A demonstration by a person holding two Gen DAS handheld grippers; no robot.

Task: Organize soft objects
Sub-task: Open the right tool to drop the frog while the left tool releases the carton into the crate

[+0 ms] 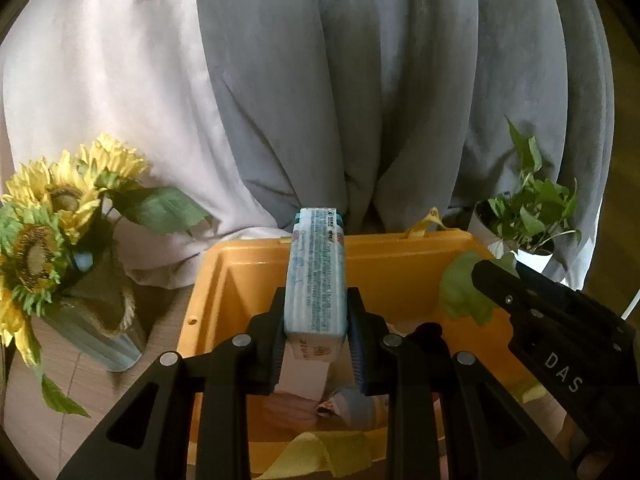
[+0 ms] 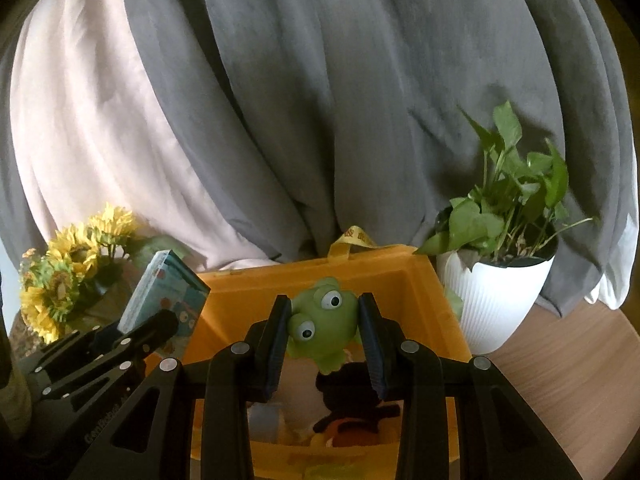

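My left gripper (image 1: pixel 316 320) is shut on a pale blue tissue pack (image 1: pixel 316 276) and holds it upright over the yellow bin (image 1: pixel 248 264). My right gripper (image 2: pixel 324 324) is shut on a green frog toy (image 2: pixel 320 320) above the same bin (image 2: pixel 400 276). In the right wrist view the left gripper (image 2: pixel 132 340) shows at the left with the tissue pack (image 2: pixel 168 300). In the left wrist view the right gripper (image 1: pixel 532 308) shows at the right with the frog (image 1: pixel 464 288). Inside the bin lie a dark plush toy (image 2: pixel 352 396), a yellow cloth (image 1: pixel 320 452) and other soft items.
A vase of sunflowers (image 1: pixel 60 240) stands left of the bin on the wooden table (image 2: pixel 568 380). A white pot with a green plant (image 2: pixel 496 276) stands right of the bin. Grey and white curtains (image 2: pixel 320 100) hang close behind.
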